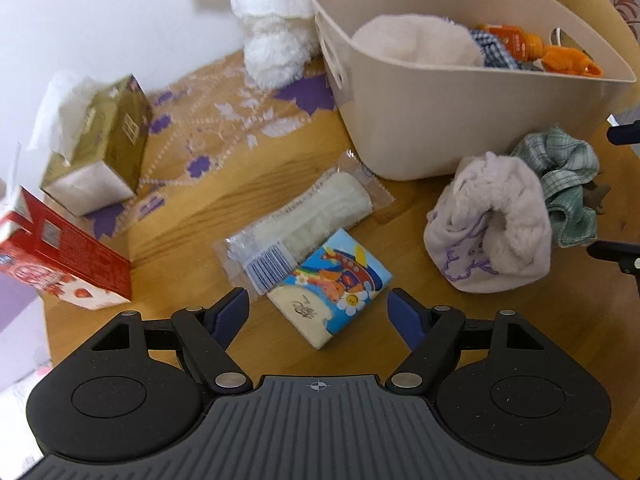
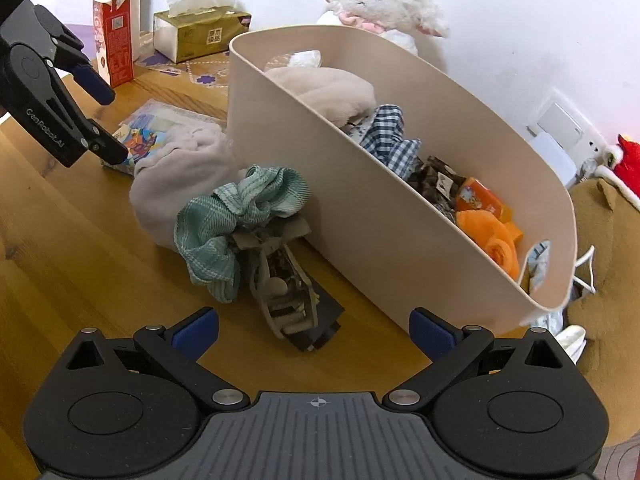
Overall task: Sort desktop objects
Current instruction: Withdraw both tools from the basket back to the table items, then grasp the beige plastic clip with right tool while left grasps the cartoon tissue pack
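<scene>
My left gripper (image 1: pixel 318 312) is open just above a colourful cartoon tissue pack (image 1: pixel 332 286) on the wooden table; a clear-wrapped white packet (image 1: pixel 304 220) lies beside it. A pale fluffy cloth (image 1: pixel 488 228) and a green checked cloth (image 1: pixel 568 184) lie in front of the beige basket (image 1: pixel 440 120). My right gripper (image 2: pixel 314 330) is open and empty, just short of a grey clip-like object (image 2: pixel 288 296) under the green cloth (image 2: pixel 236 216). The basket (image 2: pixel 360 208) holds cloths and orange items. The left gripper (image 2: pixel 104 124) shows at the far left there.
A red carton (image 1: pixel 60 264), a gold tissue box (image 1: pixel 100 144) and a white plush lamb (image 1: pixel 272 20) stand at the back of the table near the wall. A floral mat (image 1: pixel 224 128) lies under them. White items lie right of the basket (image 2: pixel 572 340).
</scene>
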The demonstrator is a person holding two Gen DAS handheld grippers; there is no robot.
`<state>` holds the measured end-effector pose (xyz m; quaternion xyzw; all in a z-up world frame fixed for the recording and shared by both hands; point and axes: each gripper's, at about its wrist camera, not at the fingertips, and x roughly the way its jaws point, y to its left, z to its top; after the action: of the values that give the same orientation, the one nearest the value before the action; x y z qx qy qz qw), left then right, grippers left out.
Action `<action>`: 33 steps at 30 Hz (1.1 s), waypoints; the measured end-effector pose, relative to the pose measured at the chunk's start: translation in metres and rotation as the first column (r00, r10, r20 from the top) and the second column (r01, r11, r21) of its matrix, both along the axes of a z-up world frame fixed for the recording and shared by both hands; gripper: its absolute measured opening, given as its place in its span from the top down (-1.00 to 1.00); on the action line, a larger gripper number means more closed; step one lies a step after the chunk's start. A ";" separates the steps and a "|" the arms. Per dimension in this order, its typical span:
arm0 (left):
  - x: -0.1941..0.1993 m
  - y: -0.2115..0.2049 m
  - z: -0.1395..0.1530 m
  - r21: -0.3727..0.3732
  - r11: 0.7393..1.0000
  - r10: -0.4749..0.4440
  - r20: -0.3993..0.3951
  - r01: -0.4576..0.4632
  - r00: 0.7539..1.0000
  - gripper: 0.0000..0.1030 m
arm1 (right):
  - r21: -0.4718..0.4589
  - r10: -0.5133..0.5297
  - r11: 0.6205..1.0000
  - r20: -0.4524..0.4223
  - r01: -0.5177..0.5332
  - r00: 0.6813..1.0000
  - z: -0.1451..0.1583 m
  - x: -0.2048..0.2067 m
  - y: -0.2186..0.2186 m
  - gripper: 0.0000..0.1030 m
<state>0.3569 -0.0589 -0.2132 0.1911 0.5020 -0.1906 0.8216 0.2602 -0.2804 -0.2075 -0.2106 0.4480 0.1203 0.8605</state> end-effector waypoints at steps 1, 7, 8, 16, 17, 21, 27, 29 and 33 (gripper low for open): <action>0.002 0.000 -0.003 0.004 1.000 0.002 -0.005 -0.002 1.000 -0.51 | -0.001 0.008 1.000 0.001 -0.008 1.000 -0.002 0.001 0.001 -1.00; 0.009 0.004 -0.014 0.001 1.000 0.020 -0.033 -0.020 0.999 -0.51 | -0.007 0.046 0.999 0.023 -0.046 0.999 -0.005 0.007 0.005 -1.00; 0.011 0.005 -0.015 -0.005 1.000 0.024 -0.045 -0.024 0.999 -0.51 | -0.005 0.051 0.999 0.023 -0.051 0.998 -0.006 0.008 0.005 -0.99; 0.017 0.004 -0.023 -0.032 0.999 0.019 -0.078 -0.022 0.997 -0.42 | 0.002 0.095 0.995 0.005 -0.095 0.995 -0.010 0.011 0.010 -0.54; 0.017 0.003 -0.023 -0.034 0.999 0.009 -0.073 -0.011 0.997 -0.36 | 0.009 0.101 0.995 0.003 -0.101 0.995 -0.010 0.010 0.010 -0.42; 0.016 0.002 -0.024 -0.049 0.999 -0.019 -0.091 0.015 0.996 -0.14 | 0.004 0.136 0.991 -0.001 -0.136 0.991 -0.008 0.007 0.014 0.00; 0.013 0.004 -0.020 -0.069 0.996 -0.056 -0.107 0.049 0.993 0.49 | 0.027 0.142 0.990 -0.013 -0.142 0.990 -0.002 0.004 0.014 0.45; 0.011 0.004 -0.020 -0.069 0.996 -0.068 -0.108 0.061 0.992 0.58 | 0.031 0.143 0.989 -0.014 -0.143 0.990 0.000 0.001 0.013 0.45; 0.010 0.004 -0.020 -0.061 0.997 -0.055 -0.121 0.048 0.991 0.50 | 0.053 0.133 0.990 -0.011 -0.132 0.991 0.004 -0.005 0.011 0.46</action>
<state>0.3674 -0.0548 -0.2332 0.1679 0.5408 -0.2375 0.7893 0.2551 -0.2695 -0.2031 -0.2163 0.4359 0.1904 0.8526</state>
